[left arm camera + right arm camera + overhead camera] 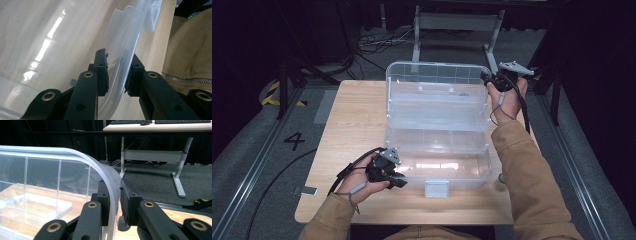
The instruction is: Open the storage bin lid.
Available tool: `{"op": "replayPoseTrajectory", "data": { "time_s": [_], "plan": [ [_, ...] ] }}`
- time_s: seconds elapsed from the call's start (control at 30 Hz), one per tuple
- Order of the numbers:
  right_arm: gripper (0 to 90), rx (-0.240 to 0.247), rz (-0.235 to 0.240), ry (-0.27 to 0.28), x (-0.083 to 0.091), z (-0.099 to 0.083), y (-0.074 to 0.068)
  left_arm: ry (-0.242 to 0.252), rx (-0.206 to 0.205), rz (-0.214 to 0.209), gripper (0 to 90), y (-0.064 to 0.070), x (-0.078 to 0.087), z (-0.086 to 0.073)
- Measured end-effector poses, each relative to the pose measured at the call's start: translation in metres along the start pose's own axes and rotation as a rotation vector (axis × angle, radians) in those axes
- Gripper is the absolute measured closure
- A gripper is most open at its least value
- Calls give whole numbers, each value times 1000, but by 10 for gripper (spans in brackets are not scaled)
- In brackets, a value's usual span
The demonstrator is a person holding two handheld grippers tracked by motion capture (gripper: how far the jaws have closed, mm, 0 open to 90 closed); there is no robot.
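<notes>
Two grippers were on the same clear plastic box [437,117], one at each end of a diagonal. The box sat in the middle of the wooden table [347,130] with its long axis running left to right, lid [437,80] standing up at the far side and the trays fanned out below it.

The left gripper [393,175] was at the near left corner of the bottom tub. In the left gripper view its jaws straddled the curved tub wall [120,67], one pad inside and one outside, narrow but I honestly couldn't tell if the outer pad was pressing or just beside the plastic. The right gripper [492,80] was up at the far right top corner of the lid, and in the right gripper view its jaws were pinched closed on the lid rim [113,192], one each side.

So the relation that mattered: the lid edge was right in the right gripper's bite, hinge line well below and toward the person, so my guess was any swing of the lid would come forward and down over the trays, with the left gripper steadying the base.

Hard to read: the see-through walls blended together, the hinge wasn't clear, the front latch [436,188] was just a pale block, and I couldn't tell whether the trays held anything.
</notes>
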State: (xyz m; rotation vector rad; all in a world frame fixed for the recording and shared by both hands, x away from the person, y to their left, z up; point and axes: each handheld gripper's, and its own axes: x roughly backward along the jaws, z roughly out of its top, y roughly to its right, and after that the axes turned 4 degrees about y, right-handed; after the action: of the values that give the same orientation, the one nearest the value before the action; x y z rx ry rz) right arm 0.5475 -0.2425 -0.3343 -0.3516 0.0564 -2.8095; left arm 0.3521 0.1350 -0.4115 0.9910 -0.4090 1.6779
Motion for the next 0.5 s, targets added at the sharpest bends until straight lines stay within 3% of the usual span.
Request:
{"op": "replayPoseTrajectory", "data": {
  "time_s": [0.5],
  "plan": [
    [789, 1, 24, 0, -11, -5, 6, -6, 3, -1, 751, 0, 0, 0]
  ]
}}
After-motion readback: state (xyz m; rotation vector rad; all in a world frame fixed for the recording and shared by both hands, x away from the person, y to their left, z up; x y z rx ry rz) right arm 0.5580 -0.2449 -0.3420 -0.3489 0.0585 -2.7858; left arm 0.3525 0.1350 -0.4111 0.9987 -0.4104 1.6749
